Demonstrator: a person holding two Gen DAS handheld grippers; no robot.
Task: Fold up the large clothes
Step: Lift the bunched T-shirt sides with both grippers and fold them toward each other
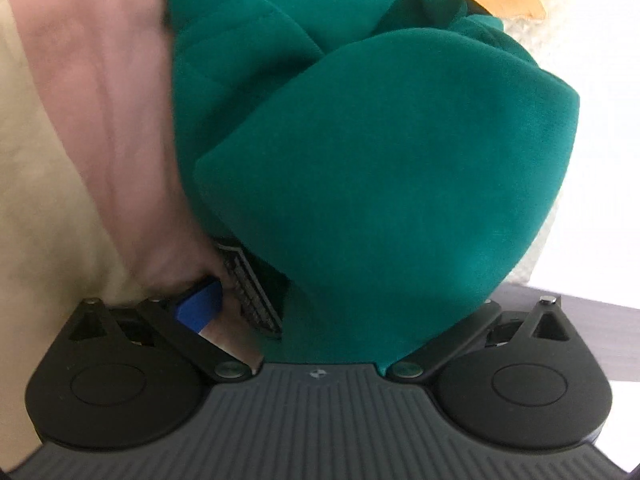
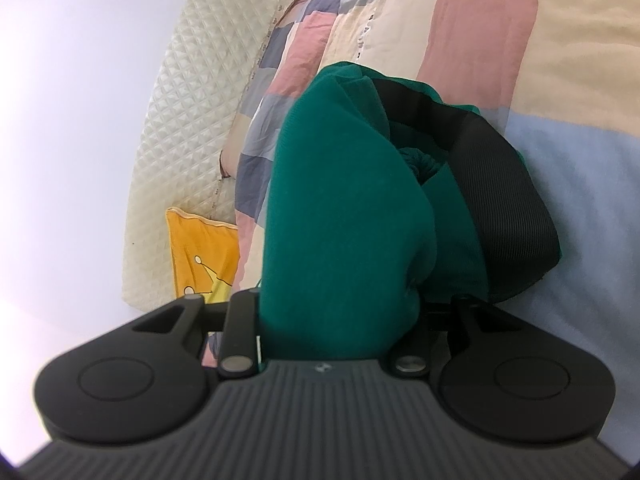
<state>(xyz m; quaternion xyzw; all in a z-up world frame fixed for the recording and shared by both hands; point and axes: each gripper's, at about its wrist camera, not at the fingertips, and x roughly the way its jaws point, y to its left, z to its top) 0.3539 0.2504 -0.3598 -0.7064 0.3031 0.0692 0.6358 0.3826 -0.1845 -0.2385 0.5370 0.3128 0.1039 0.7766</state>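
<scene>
Your left gripper (image 1: pixel 320 320) jaws gape around the garment (image 1: pixel 380 168); right gripper (image 2: pixel 340 320) grips it. Next, re-grasp an edge.

Both wrist views look forward, very close on the green garment (image 1: pixel 380 168) over bedding (image 2: pixel 580 184).

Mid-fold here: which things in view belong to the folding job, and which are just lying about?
Job:
- green garment
- left tool, open, cloth draped over it
- right tool, shut on the garment

Lying about:
- patchwork bedspread
- yellow cushion
- quilted cream cover
</scene>
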